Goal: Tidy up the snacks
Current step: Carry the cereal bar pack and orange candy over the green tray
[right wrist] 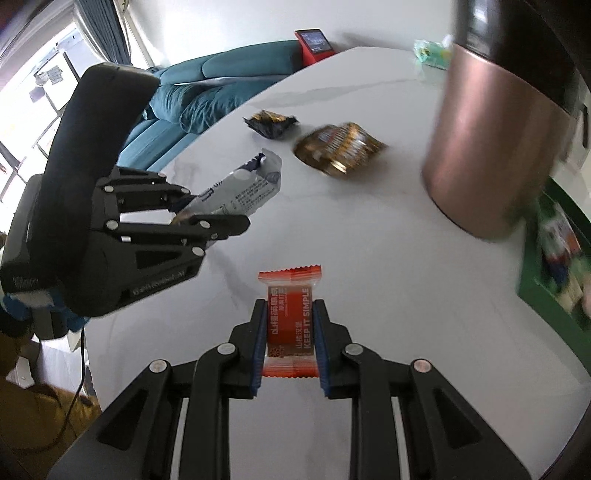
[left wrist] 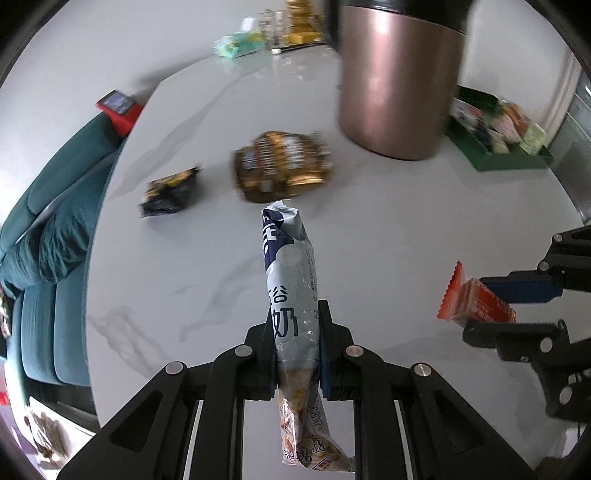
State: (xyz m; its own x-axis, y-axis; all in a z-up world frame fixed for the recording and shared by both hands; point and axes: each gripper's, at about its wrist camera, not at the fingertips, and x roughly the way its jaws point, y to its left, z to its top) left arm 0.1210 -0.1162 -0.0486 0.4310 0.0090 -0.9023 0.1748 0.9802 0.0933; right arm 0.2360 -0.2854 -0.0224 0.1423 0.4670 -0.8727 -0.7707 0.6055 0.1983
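Note:
My left gripper is shut on a long grey-and-navy snack packet, held above the white marble table; the right wrist view also shows that gripper and the packet at left. My right gripper is shut on a small orange snack bar, and in the left wrist view this right gripper and its orange bar appear at the right edge. A brown-gold snack bag and a small black snack pack lie on the table ahead.
A tall copper-coloured flask stands at the back right. Behind it a green tray holds several snacks. A teal sofa runs along the table's left edge, with a red device near the corner. Glasses and packets crowd the far end.

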